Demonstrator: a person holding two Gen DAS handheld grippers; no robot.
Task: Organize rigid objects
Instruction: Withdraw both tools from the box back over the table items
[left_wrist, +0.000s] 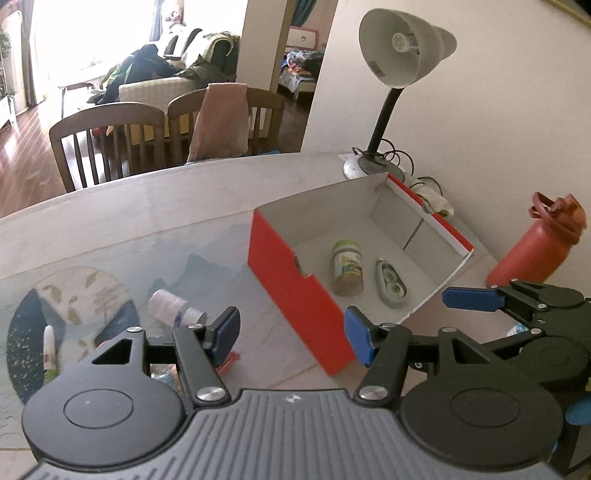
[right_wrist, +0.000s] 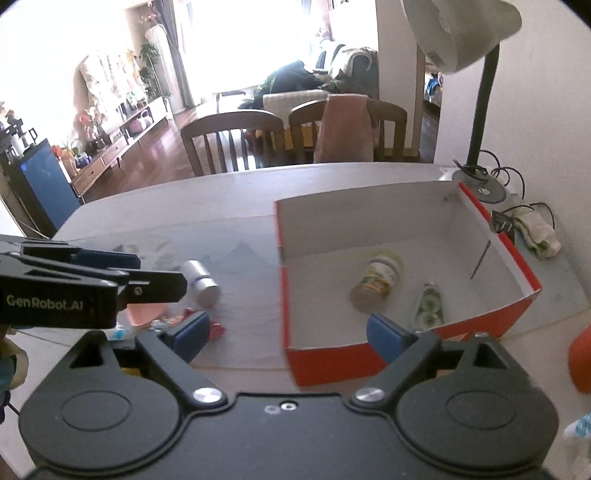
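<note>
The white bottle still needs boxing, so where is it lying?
In both views the white bottle lies on its side on the table mat, left of the red box and outside it.

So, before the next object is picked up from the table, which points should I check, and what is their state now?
1. Left gripper fingers open and holding nothing: ok.
2. Right gripper fingers open and holding nothing: ok.
3. Red box open on top, with free floor beside the jar and the small oval case: ok.
4. White bottle lies on its side on the table, apart from the box, nothing on top of it: ok.
5. Exact items in the pile near the pink bowl: cannot tell, they are partly hidden and blurred.
6. Red water bottle stands outside the box, near the right gripper's path: not ok.
</note>
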